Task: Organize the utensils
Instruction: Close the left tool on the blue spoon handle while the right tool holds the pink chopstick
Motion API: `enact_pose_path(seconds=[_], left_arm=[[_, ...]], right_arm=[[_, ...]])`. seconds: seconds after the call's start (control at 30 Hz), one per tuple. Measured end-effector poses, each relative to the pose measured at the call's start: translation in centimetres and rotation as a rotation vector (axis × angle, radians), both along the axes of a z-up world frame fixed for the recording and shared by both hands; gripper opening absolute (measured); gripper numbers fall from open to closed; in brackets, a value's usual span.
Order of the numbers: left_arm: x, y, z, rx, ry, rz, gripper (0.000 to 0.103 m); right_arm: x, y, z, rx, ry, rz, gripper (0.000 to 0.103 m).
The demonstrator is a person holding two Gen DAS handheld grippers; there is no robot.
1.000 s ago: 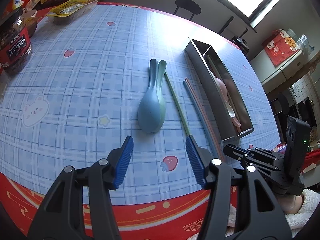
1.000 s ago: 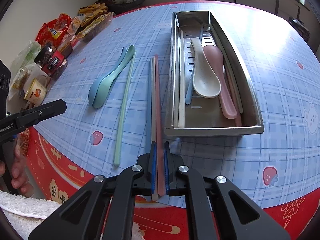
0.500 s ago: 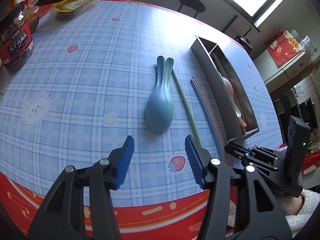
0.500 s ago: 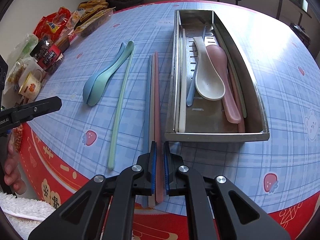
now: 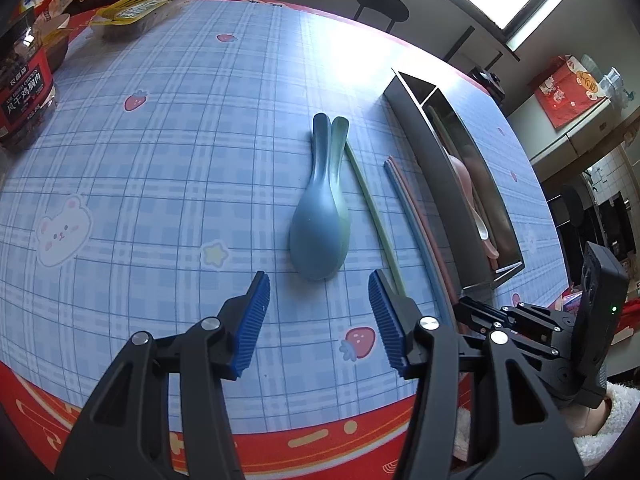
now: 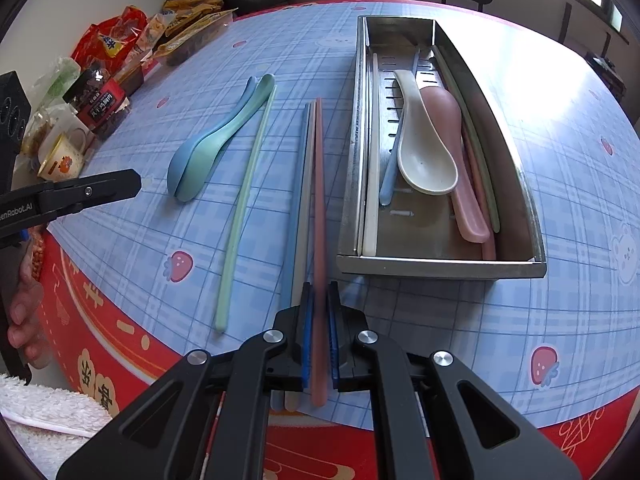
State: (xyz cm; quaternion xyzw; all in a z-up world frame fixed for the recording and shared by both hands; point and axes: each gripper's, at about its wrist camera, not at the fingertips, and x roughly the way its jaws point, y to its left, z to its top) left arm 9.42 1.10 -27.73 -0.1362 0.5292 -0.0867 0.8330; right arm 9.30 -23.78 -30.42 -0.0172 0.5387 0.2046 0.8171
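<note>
Two tongs: right (image 6: 319, 344) clamps pink chopstick (image 6: 319, 200); left (image 5: 316, 320) agape.

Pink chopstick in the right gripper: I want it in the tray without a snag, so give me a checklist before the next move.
1. Right gripper clamped on the pink chopstick: ok.
2. Only that one gripped; the blue and white chopsticks look outside the pads: cannot tell for sure.
3. Metal tray has a free strip on its floor: ok.
4. Left gripper open, holding nothing, off to the side: ok.
5. Stacked spoons and green chopstick clear of the path to the tray: ok.
</note>
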Motion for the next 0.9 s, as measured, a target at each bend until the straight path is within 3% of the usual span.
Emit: enact_pose_path(seconds=[0.3,0.43,0.57,0.9], left_arm=[[4.7,-0.2,-0.6,-0.036,-0.017,-0.010,0.052],[7.4,-0.2,-1.2,-0.042,0.010,0.008,0.037],[9.0,-0.2,-2.1,-0.044,0.035,0.016,0.035],[11.3,-1.8,-3.0,0.056,0.023,-0.016,0.034]], right_arm=[[0.0,-0.2,0.0,0.000,-0.006,0.008,0.008],[-0.1,-0.2,0.0,-0.001,-0.008,0.012,0.008],[-0.2,-0.3,0.0,0.003,-0.009,0.011,0.008],[-0.2,-0.3,0.0,0.004,-0.009,0.011,0.008]])
